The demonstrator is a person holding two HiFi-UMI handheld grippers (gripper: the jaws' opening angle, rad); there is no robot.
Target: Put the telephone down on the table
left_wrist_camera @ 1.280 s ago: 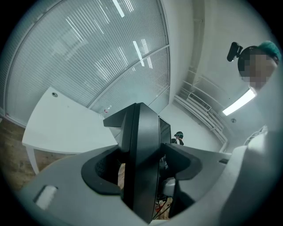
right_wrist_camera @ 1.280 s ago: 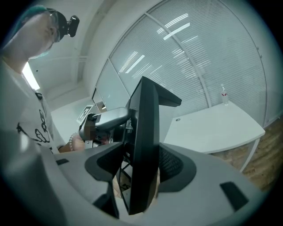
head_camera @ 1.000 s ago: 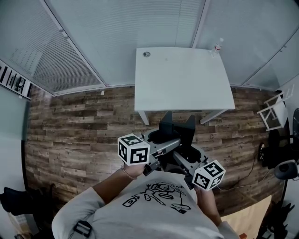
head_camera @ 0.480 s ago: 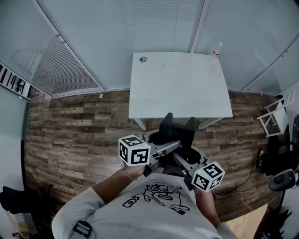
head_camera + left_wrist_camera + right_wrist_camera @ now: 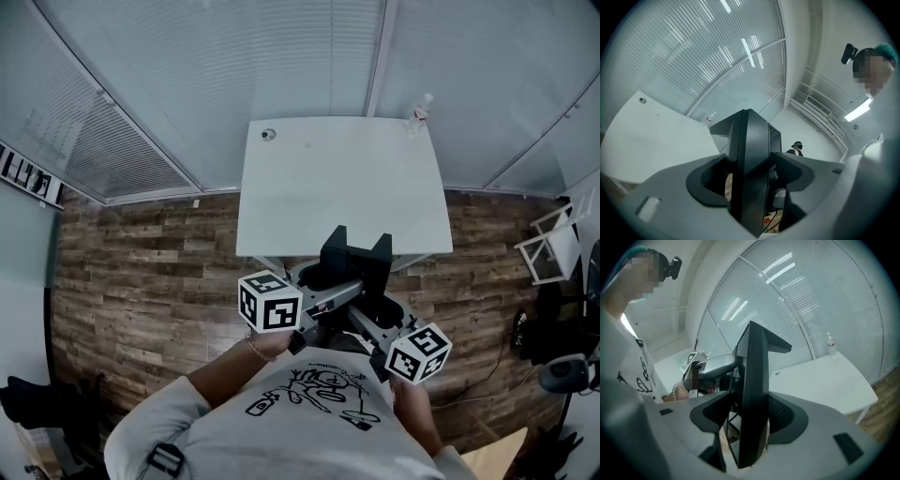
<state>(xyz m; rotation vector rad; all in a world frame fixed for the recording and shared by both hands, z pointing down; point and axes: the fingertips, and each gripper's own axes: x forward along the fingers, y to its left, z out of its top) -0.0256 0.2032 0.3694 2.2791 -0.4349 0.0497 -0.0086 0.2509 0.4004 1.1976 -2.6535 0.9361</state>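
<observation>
The left gripper is clamped on the telephone: in the left gripper view a grey jaw presses each flat side of the black body, with no gap showing; the right gripper grips it the same way from the other side, jaws spread wide around the slab and pressed against both faces; so both tools carry the one thing between them, in front of the person's chest. In each gripper view the telephone shows as a thin dark edge running up and down between the jaws, rising well above them; in the head view two raised black ends with a notch between them point away from the person, toward the table; which end is the front I cannot tell. The telephone hangs in the air over the wooden floor, just at the near edge of the white table and not resting on it; a small bottle stands at the table's far right corner.
</observation>
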